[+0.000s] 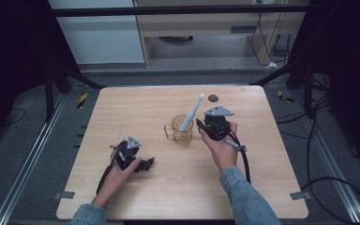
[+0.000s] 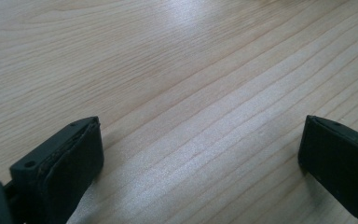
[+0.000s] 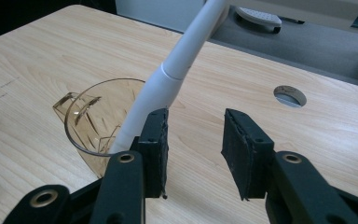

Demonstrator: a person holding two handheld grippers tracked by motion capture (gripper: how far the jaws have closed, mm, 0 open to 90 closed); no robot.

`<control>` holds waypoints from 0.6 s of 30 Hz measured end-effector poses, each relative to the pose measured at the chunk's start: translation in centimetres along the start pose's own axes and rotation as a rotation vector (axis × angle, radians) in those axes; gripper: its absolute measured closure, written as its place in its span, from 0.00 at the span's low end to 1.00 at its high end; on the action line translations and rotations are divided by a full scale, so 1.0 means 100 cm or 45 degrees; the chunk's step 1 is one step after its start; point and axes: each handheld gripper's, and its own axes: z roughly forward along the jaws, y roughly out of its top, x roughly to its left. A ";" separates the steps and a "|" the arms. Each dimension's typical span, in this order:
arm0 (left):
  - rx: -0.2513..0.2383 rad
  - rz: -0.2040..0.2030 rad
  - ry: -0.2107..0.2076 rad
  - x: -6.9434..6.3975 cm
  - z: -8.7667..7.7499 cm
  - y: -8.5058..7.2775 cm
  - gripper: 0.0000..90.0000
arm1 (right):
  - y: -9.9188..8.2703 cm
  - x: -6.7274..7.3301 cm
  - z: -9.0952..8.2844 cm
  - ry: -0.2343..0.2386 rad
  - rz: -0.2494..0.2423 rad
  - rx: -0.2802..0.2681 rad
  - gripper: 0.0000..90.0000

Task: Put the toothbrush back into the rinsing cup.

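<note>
A white electric toothbrush (image 1: 190, 114) stood slanted in an amber glass cup (image 1: 180, 130) near the middle of the table (image 1: 122, 197), its head leaning up and away over the rim; the cup's handle pointed toward the person's left. The right gripper (image 3: 195, 144) sat just beside the cup on its right, jaws parted with nothing between them; its nearer jaw lay close against the toothbrush body, though whether it touched was hard to tell from the right gripper view. That placement suggested either a fresh release into the cup or a grasp about to start; the lean made sense, since the brush rested on the rim rather than standing free. The left gripper (image 1: 132, 157) lay low on the wood well apart from the cup, held in the left hand (image 1: 117, 176), jaws spread wide and empty; it looked parked out of the way.

The table was pale wood-grain laminate with a small round hole (image 1: 213, 98) at the far edge; grey flooring, metal rails (image 1: 23, 164) and trailing cables (image 1: 318, 140) ringed it, with pale cabinets (image 1: 192, 28) behind.
</note>
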 end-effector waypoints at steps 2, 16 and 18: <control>0.000 0.001 0.000 0.000 0.000 0.000 0.00 | 0.000 -0.002 -0.003 0.002 -0.001 0.004 0.67; 0.000 0.001 0.000 0.000 0.000 0.000 0.00 | 0.000 -0.007 -0.007 0.071 0.012 0.022 0.34; 0.000 0.002 0.000 0.000 0.000 0.000 0.00 | 0.000 -0.009 -0.008 0.082 0.012 0.012 0.28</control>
